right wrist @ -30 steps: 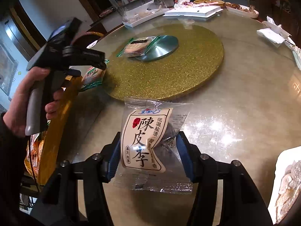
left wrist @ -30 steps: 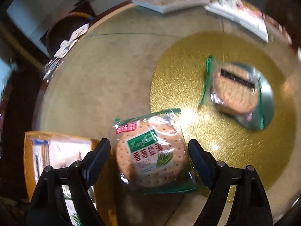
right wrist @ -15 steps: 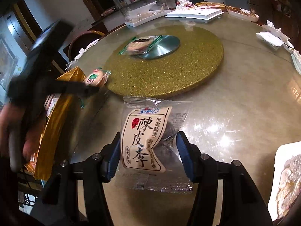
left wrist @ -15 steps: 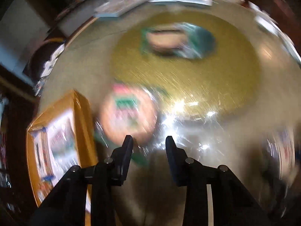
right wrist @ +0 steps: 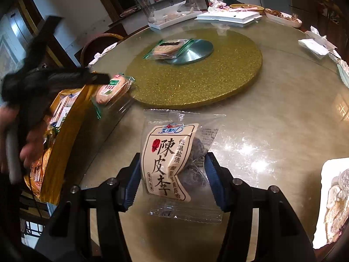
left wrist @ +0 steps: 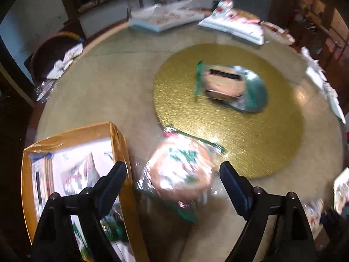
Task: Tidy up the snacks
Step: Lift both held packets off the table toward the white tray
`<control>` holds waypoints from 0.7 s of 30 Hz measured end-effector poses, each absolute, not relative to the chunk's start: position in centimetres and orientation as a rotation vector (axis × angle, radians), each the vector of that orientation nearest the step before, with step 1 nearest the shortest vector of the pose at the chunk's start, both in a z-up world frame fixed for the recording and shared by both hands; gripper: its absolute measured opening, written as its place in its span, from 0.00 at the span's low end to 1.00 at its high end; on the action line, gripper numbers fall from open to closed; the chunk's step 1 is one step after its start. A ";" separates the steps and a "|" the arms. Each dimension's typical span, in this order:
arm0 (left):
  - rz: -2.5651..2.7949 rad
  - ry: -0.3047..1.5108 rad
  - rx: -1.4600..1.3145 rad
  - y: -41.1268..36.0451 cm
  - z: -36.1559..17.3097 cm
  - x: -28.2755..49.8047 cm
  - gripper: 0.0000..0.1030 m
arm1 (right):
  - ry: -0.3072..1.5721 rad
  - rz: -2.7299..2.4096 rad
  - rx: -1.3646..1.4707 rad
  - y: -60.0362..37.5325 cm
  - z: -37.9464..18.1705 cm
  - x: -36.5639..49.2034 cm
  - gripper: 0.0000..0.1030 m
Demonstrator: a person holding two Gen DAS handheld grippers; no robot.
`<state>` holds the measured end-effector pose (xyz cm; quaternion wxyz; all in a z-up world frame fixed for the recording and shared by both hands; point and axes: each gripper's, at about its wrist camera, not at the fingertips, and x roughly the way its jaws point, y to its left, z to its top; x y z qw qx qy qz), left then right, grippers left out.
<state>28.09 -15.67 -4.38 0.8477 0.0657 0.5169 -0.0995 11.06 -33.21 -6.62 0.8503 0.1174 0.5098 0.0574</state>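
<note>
My left gripper (left wrist: 172, 179) is open, its jaws wide on either side of a round cracker pack (left wrist: 180, 170) that lies on the table beside the gold snack box (left wrist: 122, 144). The pack (right wrist: 111, 87) and the box (right wrist: 65, 131) also show in the right wrist view, under the blurred left gripper (right wrist: 96, 77). My right gripper (right wrist: 172, 172) is shut on a clear plum candy packet (right wrist: 168, 157) with a cream label, held just above the table. A second cracker pack (left wrist: 224, 83) lies on a silver disc on the gold turntable (left wrist: 261, 144).
The round table carries white trays (right wrist: 226, 17) and a clear container (right wrist: 165, 6) at the far edge, napkins (right wrist: 316, 43) at the right, and a white food tray (right wrist: 331, 196) at the near right. A chair (left wrist: 52, 52) stands far left.
My left gripper shut half a second ago and is now wide open again, back around the cracker pack by the box. My right gripper has held still with the plum packet.
</note>
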 end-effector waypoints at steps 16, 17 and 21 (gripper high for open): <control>-0.241 1.173 0.160 -17.5 -7.2 23.9 0.72 | 1.066 0.139 0.256 -33.4 -6.7 11.1 0.57; -0.233 1.171 0.157 -17.5 -7.2 23.8 0.72 | 1.063 0.139 0.252 -33.2 -6.7 11.1 0.57; -0.207 1.176 0.135 -17.6 -7.6 24.6 0.75 | 1.067 0.138 0.256 -33.1 -6.6 10.8 0.57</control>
